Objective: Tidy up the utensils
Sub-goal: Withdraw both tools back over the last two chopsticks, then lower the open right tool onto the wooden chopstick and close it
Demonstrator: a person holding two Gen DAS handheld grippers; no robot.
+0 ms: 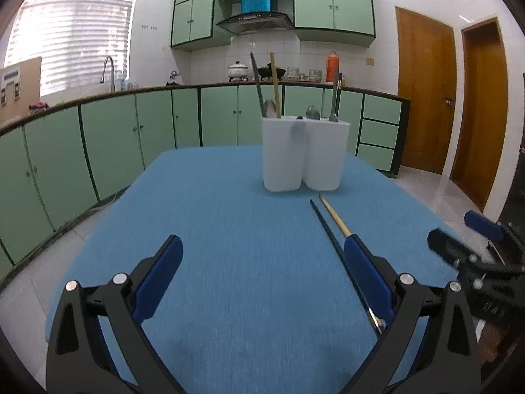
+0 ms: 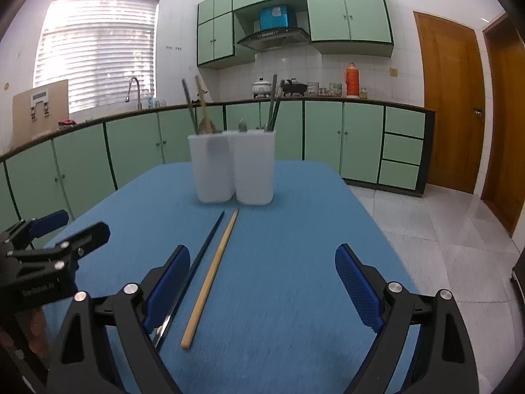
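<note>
Blue table (image 2: 295,229) lying bare on near left and right. Two white containers (image 2: 234,167) standing side by side, touching, blocking far centre. Black chopstick (image 2: 206,246) and wooden chopstick (image 2: 216,262) lying along middle lane before them. Left tool (image 2: 49,239) crowding left edge; right tool (image 2: 262,282) gaping wide over chopsticks.

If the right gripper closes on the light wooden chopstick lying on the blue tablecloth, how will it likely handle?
The light wooden chopstick looks straight and thin, so probably stiff and light. It lies flat on the blue tablecloth, leaving little to pinch. The black chopstick lies close beside it, so it may get nudged.
</note>
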